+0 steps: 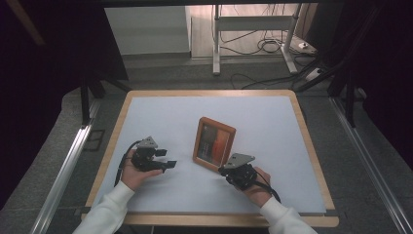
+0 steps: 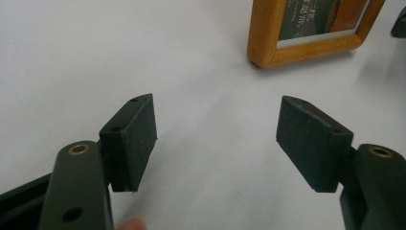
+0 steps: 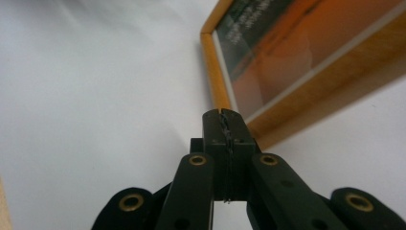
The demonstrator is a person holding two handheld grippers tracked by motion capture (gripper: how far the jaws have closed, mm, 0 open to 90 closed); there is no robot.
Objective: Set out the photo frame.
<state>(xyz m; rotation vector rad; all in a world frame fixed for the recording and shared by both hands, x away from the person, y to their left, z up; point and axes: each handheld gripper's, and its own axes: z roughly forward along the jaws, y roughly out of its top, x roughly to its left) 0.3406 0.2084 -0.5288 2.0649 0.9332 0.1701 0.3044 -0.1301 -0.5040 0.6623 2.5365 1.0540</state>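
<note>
A wooden picture frame (image 1: 214,144) with an orange and dark green picture stands tilted near the middle of the white table top (image 1: 272,122). My left gripper (image 1: 168,165) rests to the frame's left, open, with nothing between its pads (image 2: 136,139); the frame's corner (image 2: 268,45) lies ahead of it. My right gripper (image 1: 223,170) sits at the frame's near right corner, jaws pressed together and empty, tips right at the frame's edge (image 3: 287,110). Whether the tips touch the wood is unclear.
The white surface lies on a table with a wooden rim (image 1: 112,146). A metal rail (image 1: 63,170) runs along the left and another (image 1: 370,161) along the right. A stand and cables (image 1: 263,44) are on the floor beyond.
</note>
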